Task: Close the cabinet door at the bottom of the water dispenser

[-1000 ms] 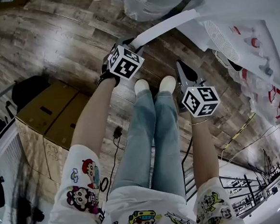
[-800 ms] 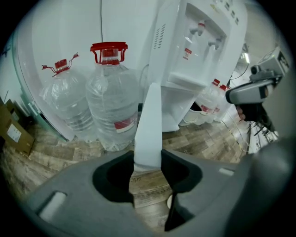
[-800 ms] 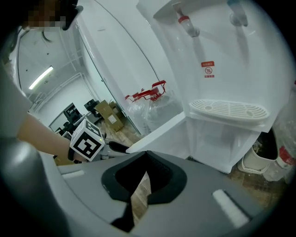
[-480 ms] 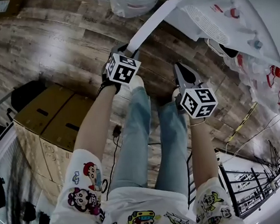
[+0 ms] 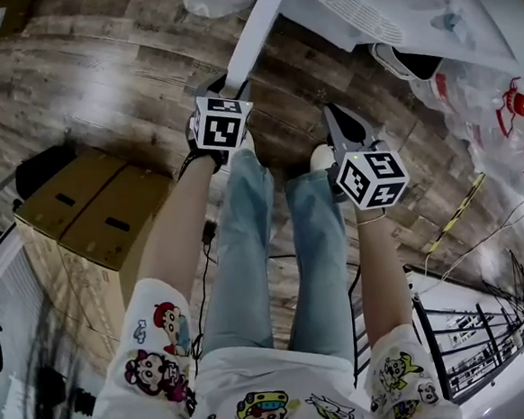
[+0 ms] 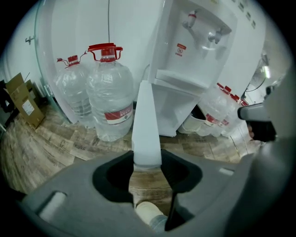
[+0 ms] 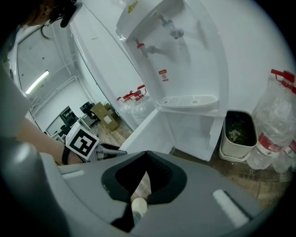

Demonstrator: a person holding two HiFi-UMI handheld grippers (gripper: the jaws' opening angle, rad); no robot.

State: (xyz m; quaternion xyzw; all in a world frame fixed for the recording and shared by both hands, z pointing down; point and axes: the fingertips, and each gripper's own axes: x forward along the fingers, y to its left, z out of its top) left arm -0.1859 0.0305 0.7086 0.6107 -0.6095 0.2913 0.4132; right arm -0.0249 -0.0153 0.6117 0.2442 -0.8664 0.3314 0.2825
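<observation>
The white water dispenser stands ahead, its bottom cabinet door swung out toward me. In the left gripper view the door is edge-on and runs straight in between the jaws. My left gripper is shut on the door's free edge, and its marker cube sits just below. Off to the right, my right gripper is shut and holds nothing, clear of the door. The right gripper view shows the dispenser, the open door and the cabinet opening behind it.
Large water bottles stand left of the dispenser, with more bottles and a small waste bin on its right. Cardboard boxes sit at my left on the wooden floor. A cable trails past my legs.
Both grippers have moved toward the dispenser as the person stepped forward. The door has swung with the left gripper and now stands steeper in the head view.
</observation>
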